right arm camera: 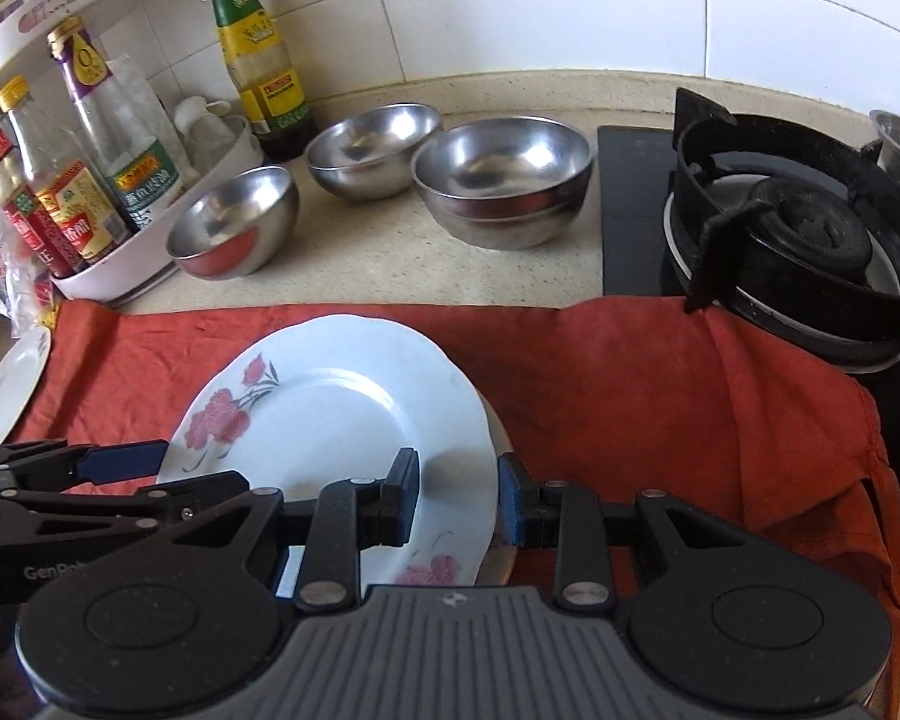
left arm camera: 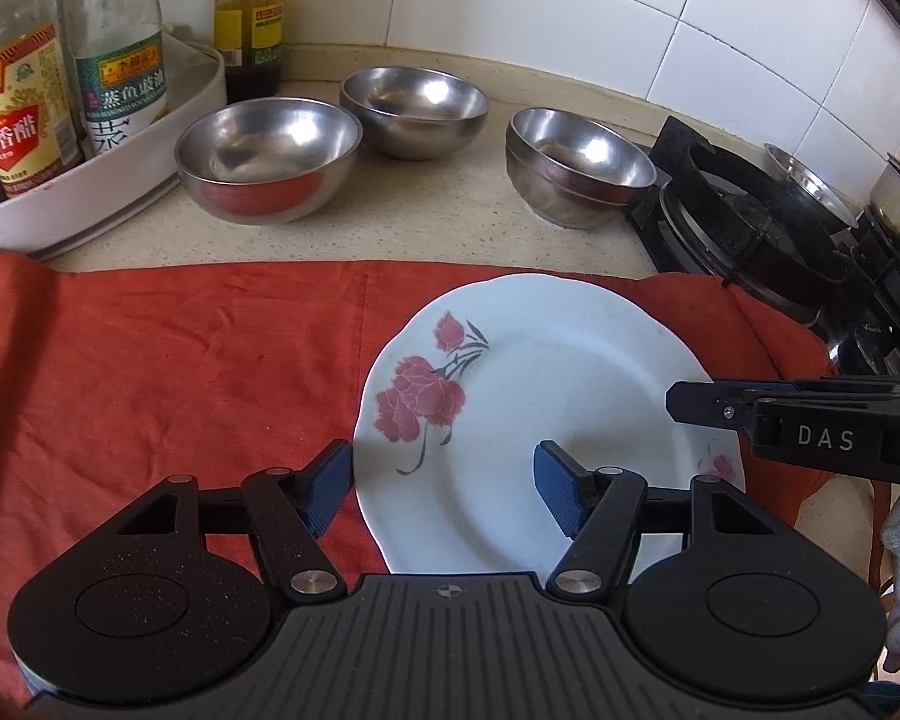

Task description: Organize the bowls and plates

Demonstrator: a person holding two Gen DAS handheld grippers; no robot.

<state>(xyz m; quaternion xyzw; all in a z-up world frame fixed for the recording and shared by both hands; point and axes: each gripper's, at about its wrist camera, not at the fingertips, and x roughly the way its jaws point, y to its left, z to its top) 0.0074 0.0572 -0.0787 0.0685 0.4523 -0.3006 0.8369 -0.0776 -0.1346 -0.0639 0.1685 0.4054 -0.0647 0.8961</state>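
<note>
The left gripper (left arm camera: 444,492) has its fingers spread, one on each side of the near left rim of the flowered plate (left arm camera: 546,396): the left finger lies outside the rim over the red cloth (left arm camera: 168,372), the right finger lies over the plate's inner surface. Neither pad appears to clamp the rim. The right gripper (right arm camera: 459,495) likewise straddles the plate's near right rim, fingers spread with a gap on both sides; whether a pad touches the rim cannot be told. The two-sided approach probably serves to steady a wide, flat plate. In the right wrist view, a darker edge shows under the plate's right rim; this may be a second dish. The cloth likely cushions the dishes. A second plate (right arm camera: 15,384) lies at the cloth's far left edge. Beyond the cloth, three steel bowls (left arm camera: 267,156) stand apart on the worktop (left arm camera: 450,222), the right one apparently nested in another. A bottle rack (left arm camera: 120,180) stands far left, a gas stove (right arm camera: 780,228) far right.
</note>
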